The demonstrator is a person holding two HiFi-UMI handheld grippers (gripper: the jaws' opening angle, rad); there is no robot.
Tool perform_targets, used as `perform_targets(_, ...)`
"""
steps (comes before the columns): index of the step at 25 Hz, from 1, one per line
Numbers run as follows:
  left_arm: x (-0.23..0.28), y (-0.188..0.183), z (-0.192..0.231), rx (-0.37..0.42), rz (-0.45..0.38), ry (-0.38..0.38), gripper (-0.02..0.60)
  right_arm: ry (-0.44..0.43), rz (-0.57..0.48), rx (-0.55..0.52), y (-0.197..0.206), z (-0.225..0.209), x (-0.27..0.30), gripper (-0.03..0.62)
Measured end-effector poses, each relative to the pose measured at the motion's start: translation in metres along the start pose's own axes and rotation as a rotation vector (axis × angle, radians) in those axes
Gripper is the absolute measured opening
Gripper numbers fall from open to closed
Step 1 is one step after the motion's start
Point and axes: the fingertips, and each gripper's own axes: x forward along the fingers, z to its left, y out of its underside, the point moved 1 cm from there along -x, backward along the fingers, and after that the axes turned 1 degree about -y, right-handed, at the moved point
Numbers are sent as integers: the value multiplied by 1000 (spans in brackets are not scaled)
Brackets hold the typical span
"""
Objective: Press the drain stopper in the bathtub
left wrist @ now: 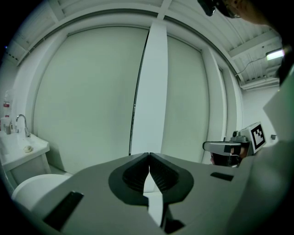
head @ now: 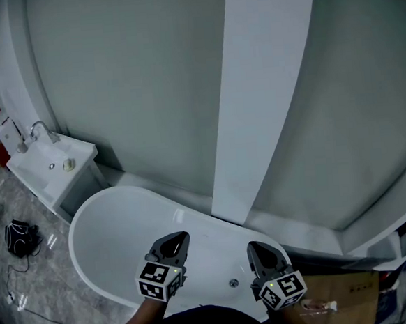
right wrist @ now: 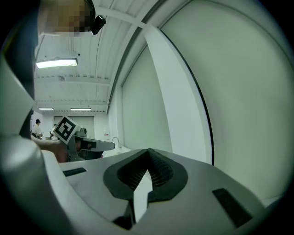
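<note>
A white oval bathtub point(head: 96, 229) lies below me in the head view. Its small round metal drain stopper point(head: 233, 283) sits on the tub floor between my two grippers. My left gripper point(head: 176, 242) hovers over the tub, left of the stopper, its jaws shut with nothing in them. My right gripper point(head: 260, 252) hangs just right of the stopper, also shut and empty. In the left gripper view the left gripper point(left wrist: 149, 155) points at the wall, tips touching. The right gripper point(right wrist: 148, 151) likewise faces the wall, tips together.
A white washbasin point(head: 49, 161) with a chrome tap point(head: 38, 129) stands left of the tub. A black bag point(head: 18, 236) and cables lie on the grey floor. A cardboard box point(head: 340, 301) sits at lower right. A grey wall with a white pillar point(head: 254, 98) rises behind the tub.
</note>
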Motion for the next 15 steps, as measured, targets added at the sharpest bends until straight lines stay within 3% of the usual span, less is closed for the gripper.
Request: perform_targets(15, -3, 9, -9, 0, 17, -7, 17, -18, 5, 6, 6, 0, -9, 11)
